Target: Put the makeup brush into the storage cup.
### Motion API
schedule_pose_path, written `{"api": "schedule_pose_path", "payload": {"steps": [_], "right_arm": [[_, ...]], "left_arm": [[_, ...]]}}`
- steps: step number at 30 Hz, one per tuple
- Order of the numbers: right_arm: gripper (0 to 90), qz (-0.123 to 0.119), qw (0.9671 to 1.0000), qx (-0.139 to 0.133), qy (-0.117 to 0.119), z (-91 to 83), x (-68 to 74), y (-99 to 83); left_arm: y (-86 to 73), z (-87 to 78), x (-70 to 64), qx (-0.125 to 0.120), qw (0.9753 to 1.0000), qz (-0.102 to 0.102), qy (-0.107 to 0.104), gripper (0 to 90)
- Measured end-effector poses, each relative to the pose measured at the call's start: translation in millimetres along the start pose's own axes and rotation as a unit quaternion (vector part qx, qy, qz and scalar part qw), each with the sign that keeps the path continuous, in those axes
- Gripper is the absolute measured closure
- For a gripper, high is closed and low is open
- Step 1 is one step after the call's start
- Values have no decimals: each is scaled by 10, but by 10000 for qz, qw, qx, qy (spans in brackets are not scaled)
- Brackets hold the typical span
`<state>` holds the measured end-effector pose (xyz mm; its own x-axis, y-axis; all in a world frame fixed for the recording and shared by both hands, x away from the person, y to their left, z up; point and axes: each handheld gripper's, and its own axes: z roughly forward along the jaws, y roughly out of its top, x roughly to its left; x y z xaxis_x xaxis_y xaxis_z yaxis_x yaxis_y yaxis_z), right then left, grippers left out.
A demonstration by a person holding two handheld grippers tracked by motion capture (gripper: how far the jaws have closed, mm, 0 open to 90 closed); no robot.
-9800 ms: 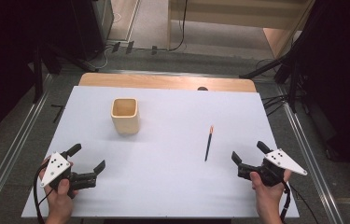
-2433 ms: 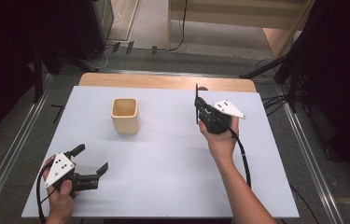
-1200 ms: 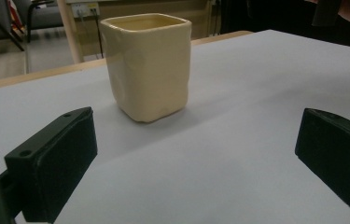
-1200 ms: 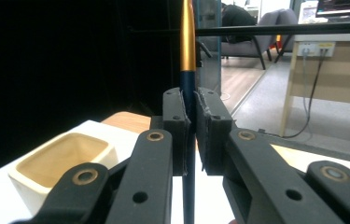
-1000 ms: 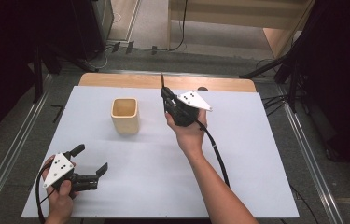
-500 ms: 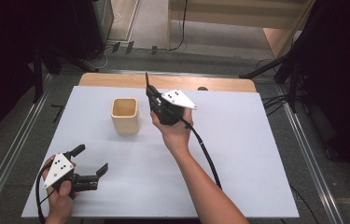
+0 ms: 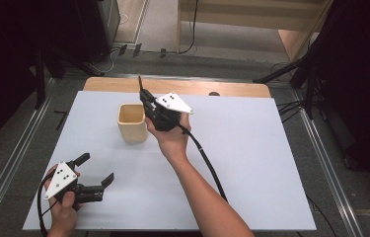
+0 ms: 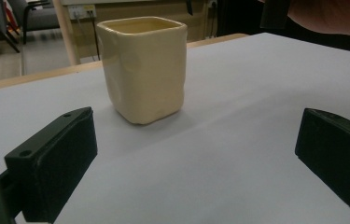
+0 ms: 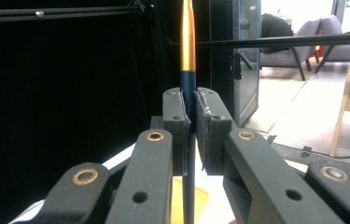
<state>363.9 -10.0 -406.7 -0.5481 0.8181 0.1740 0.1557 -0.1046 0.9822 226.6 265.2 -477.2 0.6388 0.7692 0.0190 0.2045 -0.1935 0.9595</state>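
Note:
A cream square cup stands on the white table sheet, left of the middle. My right gripper hovers just right of the cup's rim, shut on a thin dark pen that stands upright. In the right gripper view the pen has a dark blue barrel and a gold upper part, pinched between the pads, with the cup's yellow rim below. My left gripper rests open near the front left. In its own view the cup stands ahead of the open left gripper.
A wooden strip runs along the table's far edge. The right gripper's cable trails back over the sheet beside the forearm. Metal rails flank the table, with dark stands and a wooden frame beyond.
The right gripper picked the pen up from the right side of the sheet and carried it upright leftward to the cup. The left gripper has stayed put.

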Motion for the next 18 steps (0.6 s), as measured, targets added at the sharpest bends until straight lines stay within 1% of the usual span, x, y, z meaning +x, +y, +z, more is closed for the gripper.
{"api": "schedule_pose_path", "payload": {"steps": [1, 4, 5, 6, 8, 12, 13, 18], "right_arm": [[841, 19, 10000, 7, 37, 21, 20, 0], [841, 31, 10000, -24, 50, 52, 44, 1], [841, 60, 10000, 4, 63, 57, 57, 1], [841, 12, 10000, -17, 74, 69, 61, 1], [841, 38, 10000, 2, 90, 82, 85, -4], [841, 14, 9999, 8, 103, 102, 101, -21], [841, 27, 9999, 21, 104, 107, 106, -31], [841, -57, 9999, 98, 119, 133, 123, -84]], "left_arm": [[0, -1, 1, -7, 10000, -1, 1, 0], [0, -3, 3, -12, 10000, 0, 3, 0], [0, -2, 1, -14, 10000, 2, 5, 0], [0, -2, 1, -14, 10000, 2, 5, 0], [0, -1, -2, -17, 10000, -5, -2, 0], [0, 1, -5, -14, 10000, 3, -4, 0], [0, 0, -5, -15, 10000, 4, -5, 0], [-1, 1, -6, -13, 10000, -3, -9, 0]]}}
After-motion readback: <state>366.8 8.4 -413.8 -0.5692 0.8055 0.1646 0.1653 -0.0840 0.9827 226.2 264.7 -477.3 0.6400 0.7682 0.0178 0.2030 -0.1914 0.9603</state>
